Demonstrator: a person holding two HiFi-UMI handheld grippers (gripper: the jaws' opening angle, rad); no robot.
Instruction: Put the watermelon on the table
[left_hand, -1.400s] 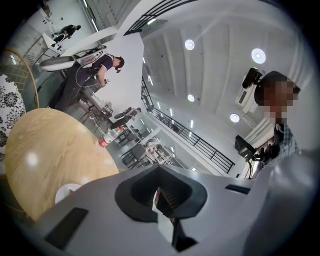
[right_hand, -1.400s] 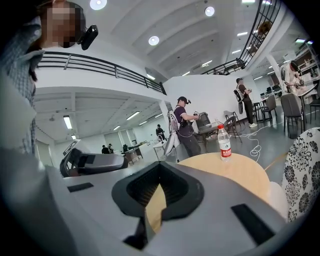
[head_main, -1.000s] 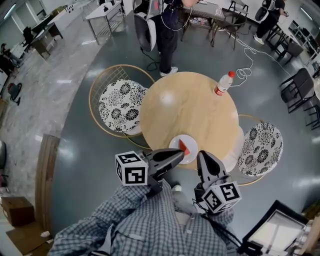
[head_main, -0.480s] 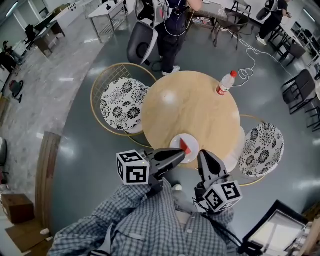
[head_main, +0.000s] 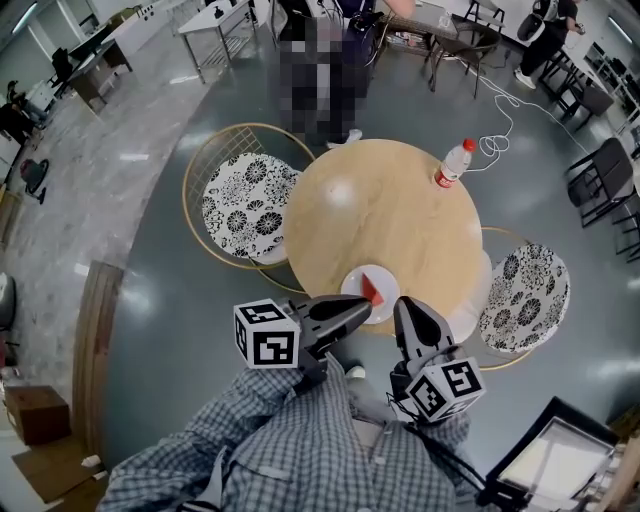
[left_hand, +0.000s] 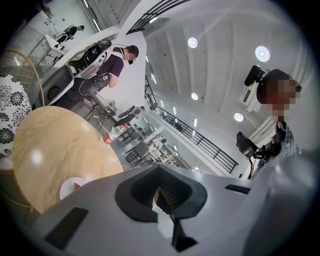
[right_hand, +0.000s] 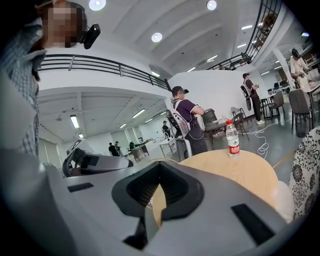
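A red watermelon slice lies on a small white plate at the near edge of the round wooden table. My left gripper hangs just short of that edge, level, its tip beside the plate, shut and empty. My right gripper is to the right of it, also shut with nothing in it. In the left gripper view the plate and slice show just past the closed left gripper. The right gripper view shows the closed right gripper and the tabletop beyond.
A plastic bottle with a red cap stands at the table's far right. Floral-cushioned chairs stand left and right of the table. A person stands beyond it. A cable lies on the grey floor.
Both grippers, the plate and the slice stay where they were. The person beyond the table has shifted slightly.
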